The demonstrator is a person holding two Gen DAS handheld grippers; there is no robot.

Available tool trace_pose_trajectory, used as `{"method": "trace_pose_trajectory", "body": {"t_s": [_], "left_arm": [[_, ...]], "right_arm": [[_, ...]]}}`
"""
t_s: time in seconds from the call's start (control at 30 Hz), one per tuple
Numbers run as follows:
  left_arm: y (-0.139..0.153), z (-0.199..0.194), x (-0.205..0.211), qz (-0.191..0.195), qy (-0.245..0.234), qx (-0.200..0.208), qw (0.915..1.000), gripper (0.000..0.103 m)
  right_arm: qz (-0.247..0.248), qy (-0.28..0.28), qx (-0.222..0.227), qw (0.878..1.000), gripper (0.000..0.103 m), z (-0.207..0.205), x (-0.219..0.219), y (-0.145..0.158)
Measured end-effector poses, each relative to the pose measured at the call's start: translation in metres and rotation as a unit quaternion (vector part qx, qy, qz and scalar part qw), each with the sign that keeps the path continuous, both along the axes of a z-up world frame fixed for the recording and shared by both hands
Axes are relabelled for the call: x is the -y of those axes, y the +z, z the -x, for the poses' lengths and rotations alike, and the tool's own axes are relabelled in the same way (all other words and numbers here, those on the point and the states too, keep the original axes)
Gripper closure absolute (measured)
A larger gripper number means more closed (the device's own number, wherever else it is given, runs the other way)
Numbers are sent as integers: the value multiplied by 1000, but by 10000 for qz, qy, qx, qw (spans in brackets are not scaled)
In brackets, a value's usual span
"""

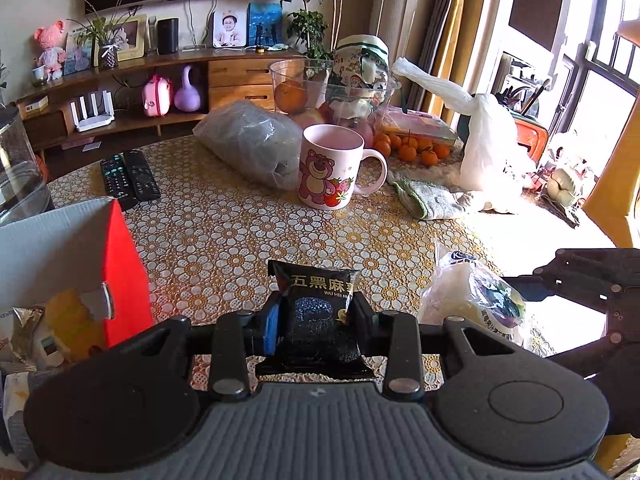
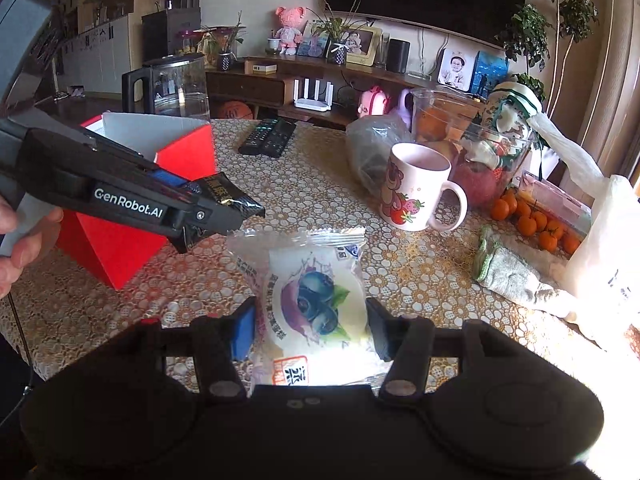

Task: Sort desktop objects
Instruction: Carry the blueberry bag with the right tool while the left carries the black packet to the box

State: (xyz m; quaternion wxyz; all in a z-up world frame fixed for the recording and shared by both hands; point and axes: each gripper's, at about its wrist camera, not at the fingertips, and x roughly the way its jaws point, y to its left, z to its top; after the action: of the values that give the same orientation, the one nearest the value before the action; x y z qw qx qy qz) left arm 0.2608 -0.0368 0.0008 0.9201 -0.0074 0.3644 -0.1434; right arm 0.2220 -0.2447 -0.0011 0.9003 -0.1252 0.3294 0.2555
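Note:
My left gripper point(image 1: 318, 316) is shut on a black snack packet point(image 1: 316, 308) and holds it above the table. It shows in the right wrist view point(image 2: 208, 208) with the black packet point(image 2: 236, 200) sticking out, next to the red box point(image 2: 120, 248). My right gripper point(image 2: 310, 328) has its jaws on both sides of a white blueberry snack packet point(image 2: 316, 300), touching it as it lies on the table. That packet also shows in the left wrist view point(image 1: 472, 296). The red box point(image 1: 128, 264) stands at the left, with snack packets point(image 1: 36, 336) inside.
A pink bear mug point(image 1: 332, 168), grey plastic bag point(image 1: 252, 144), remotes point(image 1: 128, 176), folded cloth point(image 1: 428, 200), white plastic bag point(image 1: 488, 148), small oranges point(image 1: 416, 148) and a clear fruit bowl point(image 1: 336, 96) stand farther back. A glass kettle point(image 2: 176, 84) stands behind the red box.

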Motion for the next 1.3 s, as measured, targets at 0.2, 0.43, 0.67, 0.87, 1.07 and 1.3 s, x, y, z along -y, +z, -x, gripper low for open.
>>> {"method": "trace_pose_trajectory", "body": {"t_s": [0.2,0.43,0.67,0.87,1.07,1.3], "left_arm": [[33,41,-36,61,169,201,9996,68],[67,82,-92,44,443,448,9980,68],[84,110,-158,-208,940,651,9932,68],[78,122,-212,-166,1345,660,9886,68],[61,111,-254,-108,1595,570,9855,68],[33,85,-283,-36,1738,386,9840,68]], "right_arm": [[-208,312,47,9993,48,20,-31,29],[-392,714,95,9966,48,39,-82,57],[-446,1132,85,9925,48,42,-141,68],[-396,1251,-14,9914,48,30,-190,65],[-299,1241,-69,9918,48,18,-225,52],[-161,1123,-188,9934,48,-5,-249,31]]}}
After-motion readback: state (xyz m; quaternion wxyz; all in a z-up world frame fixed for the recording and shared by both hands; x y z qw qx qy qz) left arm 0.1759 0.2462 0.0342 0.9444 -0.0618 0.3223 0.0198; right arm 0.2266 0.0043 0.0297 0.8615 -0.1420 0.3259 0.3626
